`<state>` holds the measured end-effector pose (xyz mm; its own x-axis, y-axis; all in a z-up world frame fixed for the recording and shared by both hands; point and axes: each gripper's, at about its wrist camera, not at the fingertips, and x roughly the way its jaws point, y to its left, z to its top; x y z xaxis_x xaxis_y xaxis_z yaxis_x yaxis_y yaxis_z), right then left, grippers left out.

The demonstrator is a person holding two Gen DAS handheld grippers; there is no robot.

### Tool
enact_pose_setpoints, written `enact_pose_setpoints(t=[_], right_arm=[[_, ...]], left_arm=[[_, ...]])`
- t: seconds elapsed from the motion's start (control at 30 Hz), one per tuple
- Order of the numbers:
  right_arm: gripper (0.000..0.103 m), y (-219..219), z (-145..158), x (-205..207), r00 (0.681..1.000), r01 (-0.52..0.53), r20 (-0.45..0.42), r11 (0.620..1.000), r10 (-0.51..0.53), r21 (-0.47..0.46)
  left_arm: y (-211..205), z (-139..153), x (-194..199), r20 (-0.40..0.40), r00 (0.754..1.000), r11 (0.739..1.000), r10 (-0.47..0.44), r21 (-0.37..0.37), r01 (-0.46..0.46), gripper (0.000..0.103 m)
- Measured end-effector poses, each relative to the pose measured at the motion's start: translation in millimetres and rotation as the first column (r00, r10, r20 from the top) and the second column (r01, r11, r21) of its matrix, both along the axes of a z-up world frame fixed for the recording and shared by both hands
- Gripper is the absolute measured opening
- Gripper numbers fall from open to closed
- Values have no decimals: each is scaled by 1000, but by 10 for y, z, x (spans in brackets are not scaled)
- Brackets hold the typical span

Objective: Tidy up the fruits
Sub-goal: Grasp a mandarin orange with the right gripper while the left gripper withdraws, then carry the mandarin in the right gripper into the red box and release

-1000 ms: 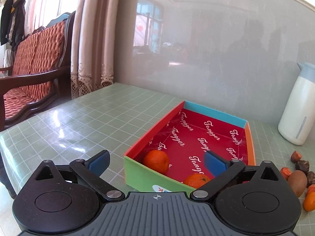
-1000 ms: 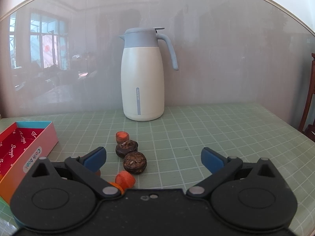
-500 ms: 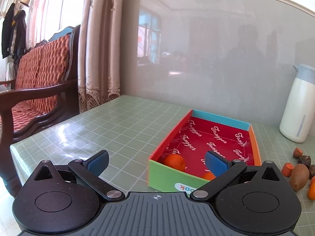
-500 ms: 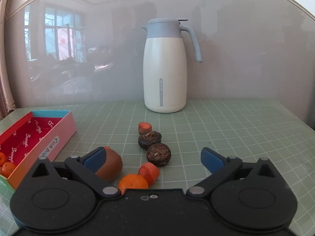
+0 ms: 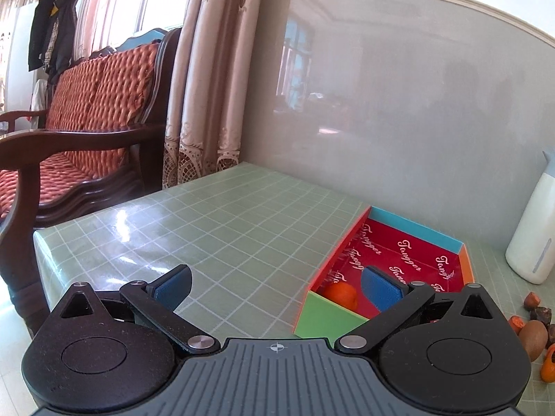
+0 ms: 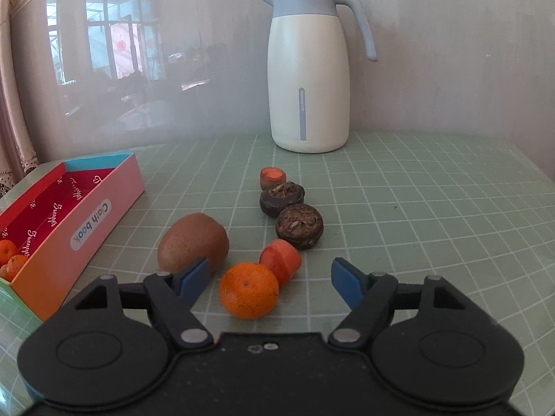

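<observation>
In the right wrist view a tangerine [image 6: 249, 289] lies on the green checked tablecloth between the fingers of my right gripper [image 6: 270, 277]. Its jaws are closing, and the blue pads stand apart from the fruit. A brown kiwi [image 6: 193, 242] sits just beyond the left pad. The colourful box [image 6: 86, 215] at the left has a red lining and holds tangerines [image 6: 10, 256]. My left gripper [image 5: 276, 287] is open and empty over the table, with the box [image 5: 329, 315] and one tangerine [image 5: 340, 294] behind its right finger.
An orange-red piece [image 6: 281, 260], two dark brown round fruits [image 6: 300, 227] and a small orange one [image 6: 273, 176] line up toward a white jug [image 6: 308, 69] by the wall. A wooden chair [image 5: 86, 121] with red cushions stands past the table's left edge.
My right gripper has sunk toward the fruits, bringing the kiwi and tangerine into view, and its jaws have narrowed. The left gripper has drifted left, so the box sits further right.
</observation>
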<state>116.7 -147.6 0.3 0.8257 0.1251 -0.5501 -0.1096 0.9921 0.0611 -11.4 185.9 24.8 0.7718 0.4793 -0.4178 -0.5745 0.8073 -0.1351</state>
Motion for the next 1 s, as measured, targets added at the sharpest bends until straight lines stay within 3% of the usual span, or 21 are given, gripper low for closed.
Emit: enact_pose_setpoints(t=[0.1, 0.17, 0.3, 0.63, 0.83, 1.0], right_arm=[[68, 23, -20, 14, 1000, -10, -10, 1000, 10, 3], [47, 20, -42, 42, 999, -17, -28, 1000, 18, 23], [40, 26, -77, 90, 998, -28, -54, 998, 31, 59], [38, 42, -83, 82, 997, -44, -59, 996, 49, 74], [38, 73, 8, -9, 998, -63, -4, 998, 63, 30], [38, 118, 90, -43, 996, -82, 27, 995, 81, 48]], left_arm=[[17, 1, -11, 3, 1000, 1000, 2, 4, -2, 103], [19, 0, -17, 4, 1000, 1000, 5, 6, -5, 103], [32, -8, -17, 1, 1000, 1000, 9, 5, -9, 103], [55, -8, -7, -3, 1000, 1000, 21, -3, -21, 103], [62, -24, -9, -9, 999, 999, 37, -20, -37, 103], [95, -50, -27, -21, 998, 998, 61, -24, -61, 103]])
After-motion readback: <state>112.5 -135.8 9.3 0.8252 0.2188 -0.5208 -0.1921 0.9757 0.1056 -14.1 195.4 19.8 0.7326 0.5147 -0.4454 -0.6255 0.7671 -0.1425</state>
